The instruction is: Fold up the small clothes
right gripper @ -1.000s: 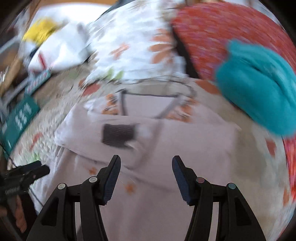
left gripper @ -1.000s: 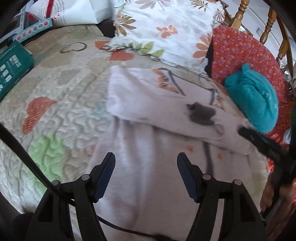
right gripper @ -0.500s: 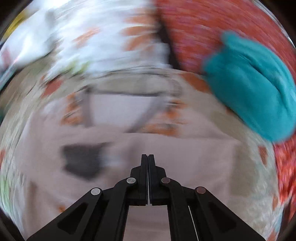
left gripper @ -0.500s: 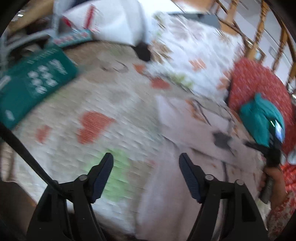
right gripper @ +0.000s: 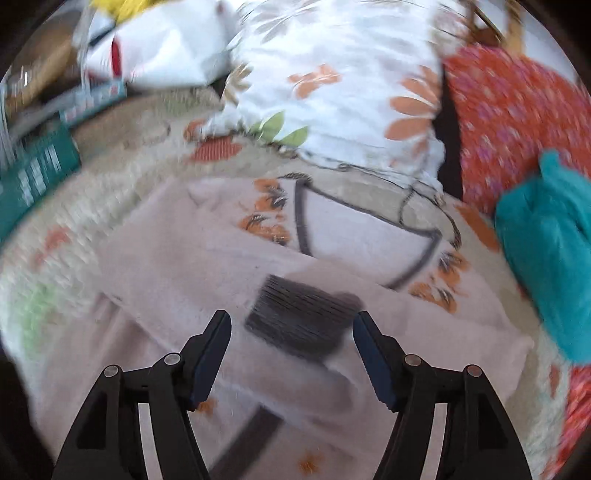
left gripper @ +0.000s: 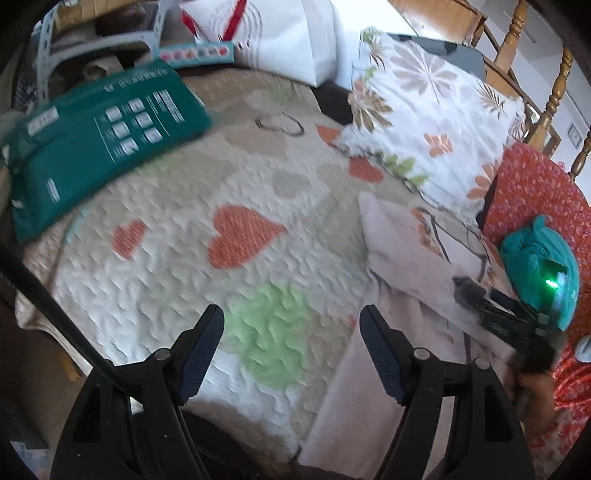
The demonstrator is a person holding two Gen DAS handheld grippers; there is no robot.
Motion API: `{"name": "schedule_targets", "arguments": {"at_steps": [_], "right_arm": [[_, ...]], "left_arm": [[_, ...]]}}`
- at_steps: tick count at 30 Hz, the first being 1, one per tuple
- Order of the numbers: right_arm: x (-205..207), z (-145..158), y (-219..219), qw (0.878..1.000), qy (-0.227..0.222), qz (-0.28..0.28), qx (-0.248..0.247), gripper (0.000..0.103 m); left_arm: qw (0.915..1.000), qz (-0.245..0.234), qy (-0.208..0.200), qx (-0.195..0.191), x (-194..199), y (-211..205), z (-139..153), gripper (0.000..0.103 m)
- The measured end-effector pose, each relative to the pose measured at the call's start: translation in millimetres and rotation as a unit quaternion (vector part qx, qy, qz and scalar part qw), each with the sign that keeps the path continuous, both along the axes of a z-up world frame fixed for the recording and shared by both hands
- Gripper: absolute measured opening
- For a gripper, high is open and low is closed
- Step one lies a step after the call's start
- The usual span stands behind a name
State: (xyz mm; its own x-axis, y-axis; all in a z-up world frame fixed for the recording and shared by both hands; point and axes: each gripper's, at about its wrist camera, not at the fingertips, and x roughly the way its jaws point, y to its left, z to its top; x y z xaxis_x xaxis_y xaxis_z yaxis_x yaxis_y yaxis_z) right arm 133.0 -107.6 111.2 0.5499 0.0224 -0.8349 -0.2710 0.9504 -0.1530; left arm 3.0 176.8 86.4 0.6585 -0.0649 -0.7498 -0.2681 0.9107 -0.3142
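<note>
Pale pink garment with dark patch seen beneath right hand-held gripper, jaws opening, nothing gripped, left hand-held gripper spread wide beside garment over quilt, green box shown sharply only there.

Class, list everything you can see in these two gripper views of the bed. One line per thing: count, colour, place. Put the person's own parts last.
garment: one, pale pink with grey trim and orange flowers, partly folded on the quilt
cuff: one, dark grey ribbed, on the garment's fold
quilt: one, cream with orange hearts and a green patch, covering the bed
floral pillow: one, white with orange flowers, behind the garment
red cushion: one, red patterned, far right
teal bundle: one, teal, by the red cushion
green pack: one, dark green, far left
white bag: one, white with red, at the back
left gripper: one, black, jaws apart, over the quilt
right gripper: one, black, jaws opening, nothing gripped, above the cuff
hand: one, holding the right gripper
</note>
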Motion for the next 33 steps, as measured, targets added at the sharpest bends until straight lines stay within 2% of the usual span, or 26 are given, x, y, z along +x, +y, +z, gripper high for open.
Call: {"name": "schedule_targets", "arguments": {"at_steps": [1,2,3,4,8,11,14,16,18,19,20,21,22,24,25,26,27,29,30,32,33], "right_arm": [[4,-7,8,1.0,-0.003,0.001,-0.022,0.073],[9,-16,14,0.999,-0.003,0.0,-0.043,0.068],[12,-25,13,0.998,0.006,-0.008,-0.063,0.027],[16,-29,9,0.998,0.018,-0.014,-0.066,0.004],[8,2,-32,0.996,0.0,-0.083,-0.017,0.006],[-1,23,-87,0.987,-0.01,-0.159,-0.003,0.006],[1,16,-138,0.974,0.01,-0.226,-0.018,0.008],[3,2,-173,0.962,0.053,-0.267,-0.01,0.009],[-10,6,-197,0.954,0.057,-0.293,0.02,0.011],[-22,13,-205,0.953,0.047,-0.298,0.035,0.015],[-31,18,-210,0.952,0.042,-0.301,0.039,0.029],[-45,23,-215,0.951,0.038,-0.304,0.05,0.049],[-58,25,-220,0.949,0.037,-0.307,0.066,0.056],[-88,23,-231,0.94,0.052,-0.317,0.117,0.058],[-98,18,-235,0.934,0.062,-0.322,0.141,0.058],[-115,11,-242,0.924,0.074,-0.327,0.185,0.058],[-124,5,-246,0.916,0.081,-0.329,0.217,0.058],[-147,-11,-251,0.89,0.097,-0.329,0.299,0.059],[-161,-14,-252,0.879,0.079,-0.329,0.337,0.059],[-174,-18,-248,0.86,0.082,-0.323,0.387,0.059],[-180,-21,-244,0.849,0.086,-0.315,0.415,0.059]], "left_arm": [[1.0,-0.006,0.005,-0.002,1,-4,-4,0.075],[0.9999,-0.011,0.007,-0.001,1,-6,-6,0.075],[0.9999,-0.014,0.009,0.0,1,-8,-8,0.075],[0.9998,-0.018,0.01,0.0,1,-9,-9,0.075],[0.9996,-0.027,0.008,-0.006,3,-9,-13,0.075],[0.9992,-0.032,0.011,-0.02,6,-7,-18,0.075],[0.9984,-0.044,0.02,-0.031,12,-14,-27,0.075],[0.9975,-0.054,0.029,-0.034,15,-19,-32,0.075],[0.9963,-0.069,0.035,-0.037,17,-25,-36,0.075],[0.9956,-0.076,0.039,-0.037,19,-27,-39,0.075],[0.9947,-0.086,0.041,-0.039,21,-30,-41,0.075],[0.9935,-0.096,0.042,-0.044,24,-32,-44,0.075],[0.9917,-0.109,0.045,-0.052,28,-35,-48,0.075],[0.9878,-0.128,0.051,-0.073,34,-38,-56,0.075],[0.9836,-0.145,0.056,-0.092,40,-41,-63,0.075],[0.9808,-0.155,0.058,-0.103,44,-44,-68,0.076],[0.9797,-0.162,0.055,-0.105,46,-46,-70,0.083],[0.9758,-0.178,0.042,-0.12,45,-50,-70,0.088],[0.9727,-0.187,0.043,-0.131,44,-51,-71,0.088],[0.965,-0.206,0.045,-0.156,41,-54,-73,0.088],[0.9583,-0.219,0.045,-0.177,36,-54,-75,0.086]]}}
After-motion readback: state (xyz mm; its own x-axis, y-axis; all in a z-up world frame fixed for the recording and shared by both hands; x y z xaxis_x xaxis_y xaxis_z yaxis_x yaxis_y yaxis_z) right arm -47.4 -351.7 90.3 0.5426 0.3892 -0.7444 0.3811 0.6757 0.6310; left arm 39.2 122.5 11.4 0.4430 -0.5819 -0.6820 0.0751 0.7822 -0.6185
